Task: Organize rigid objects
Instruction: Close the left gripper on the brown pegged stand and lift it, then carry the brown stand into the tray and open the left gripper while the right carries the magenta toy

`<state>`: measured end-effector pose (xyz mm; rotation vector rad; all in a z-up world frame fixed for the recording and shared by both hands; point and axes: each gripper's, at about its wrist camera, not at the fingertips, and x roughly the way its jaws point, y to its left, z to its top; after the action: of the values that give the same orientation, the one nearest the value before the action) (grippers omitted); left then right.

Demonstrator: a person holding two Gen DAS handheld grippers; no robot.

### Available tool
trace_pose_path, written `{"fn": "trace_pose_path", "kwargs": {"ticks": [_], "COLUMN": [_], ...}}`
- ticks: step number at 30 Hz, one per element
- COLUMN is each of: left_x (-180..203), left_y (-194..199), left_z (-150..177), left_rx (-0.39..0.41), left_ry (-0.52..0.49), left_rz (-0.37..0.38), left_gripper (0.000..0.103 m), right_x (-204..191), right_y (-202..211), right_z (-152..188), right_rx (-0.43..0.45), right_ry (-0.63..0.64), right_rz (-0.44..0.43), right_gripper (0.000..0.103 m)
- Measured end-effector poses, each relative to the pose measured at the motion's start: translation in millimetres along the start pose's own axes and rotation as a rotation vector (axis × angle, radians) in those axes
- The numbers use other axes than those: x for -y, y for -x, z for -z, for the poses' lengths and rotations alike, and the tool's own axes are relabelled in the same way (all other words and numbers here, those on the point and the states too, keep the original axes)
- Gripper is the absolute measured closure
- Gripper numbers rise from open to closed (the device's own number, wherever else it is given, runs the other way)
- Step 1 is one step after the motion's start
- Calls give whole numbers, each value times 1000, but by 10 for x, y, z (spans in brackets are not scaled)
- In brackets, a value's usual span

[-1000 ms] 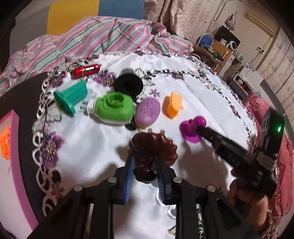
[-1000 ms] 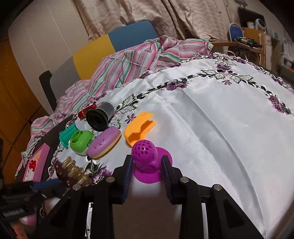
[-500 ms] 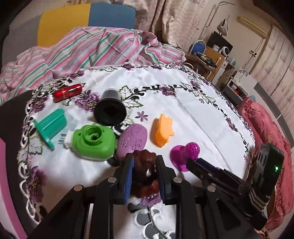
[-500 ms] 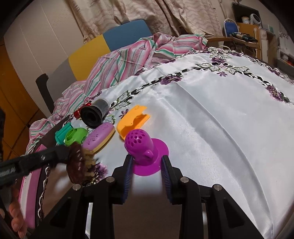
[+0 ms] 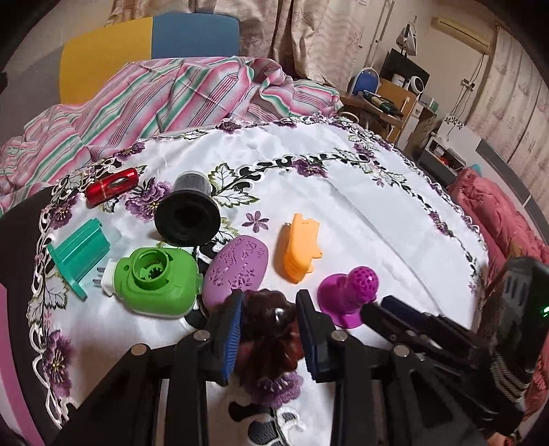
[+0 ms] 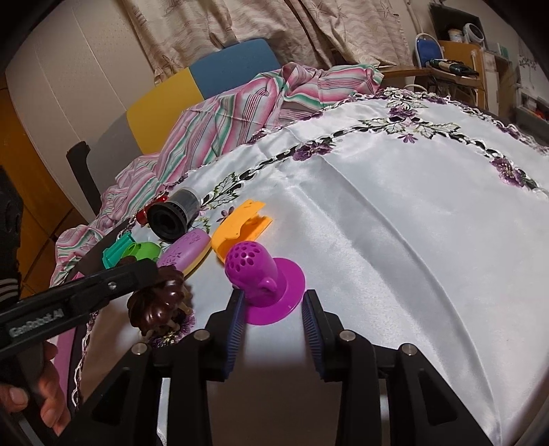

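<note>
Brown hair clip [image 5: 271, 329] sits between the left gripper [image 5: 269, 338] jaws, which have just been opening; right gripper [image 6: 272, 324] has just been loosening around the purple stand [image 6: 264, 281], directly ahead on the cloth

A room in a home, table with a shiny flower tablecloth [image 5: 343, 219], striped blanket [image 5: 192, 92], long curtains [image 6: 240, 24], wooden desk [image 5: 387, 99], air cooler on the wall [image 5: 459, 32]

Left gripper [image 5: 269, 326] low centre of my left view, pointing steeply down, jaws just opening, brown clip [image 5: 271, 329] between pads. Right gripper [image 6: 272, 320] bottom centre, jaws just opening, straddling magenta piece [image 6: 264, 278]. Hand [image 6: 37, 401] lower left.
</note>
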<state>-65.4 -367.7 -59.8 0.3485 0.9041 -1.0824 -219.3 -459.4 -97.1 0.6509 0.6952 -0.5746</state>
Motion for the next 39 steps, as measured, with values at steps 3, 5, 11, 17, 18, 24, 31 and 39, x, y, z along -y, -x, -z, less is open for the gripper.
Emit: {"fn": "trace_pose_path", "kwargs": {"ticks": [3, 5, 11, 17, 18, 24, 31, 39], "left_x": [-61, -116, -333, -394, -401, -430, -512, -580], "left_y": [41, 100, 372, 668, 708, 727, 779, 390], "left_z": [19, 42, 146, 209, 213, 319, 434, 337], "left_rx": [18, 30, 71, 117, 123, 118, 164, 85], "left_ry": [24, 51, 136, 122, 115, 93, 122, 85], "left_rz": [15, 8, 30, 20, 19, -5, -72, -95], "left_gripper": [80, 80, 80, 86, 86, 85, 60, 57], "right_x": [2, -19, -171, -349, -368, -337, -318, -365], "right_y": [0, 9, -33, -191, -220, -303, -312, -313], "right_z": [-33, -58, -136, -181, -182, -168, -157, -121], "right_rx": [3, 10, 23, -7, -15, -42, -38, -19], "right_ry": [2, 14, 77, 147, 154, 133, 120, 148], "right_rz": [4, 6, 14, 54, 58, 66, 55, 73], "right_gripper": [64, 62, 61, 61, 61, 66, 65, 69]}}
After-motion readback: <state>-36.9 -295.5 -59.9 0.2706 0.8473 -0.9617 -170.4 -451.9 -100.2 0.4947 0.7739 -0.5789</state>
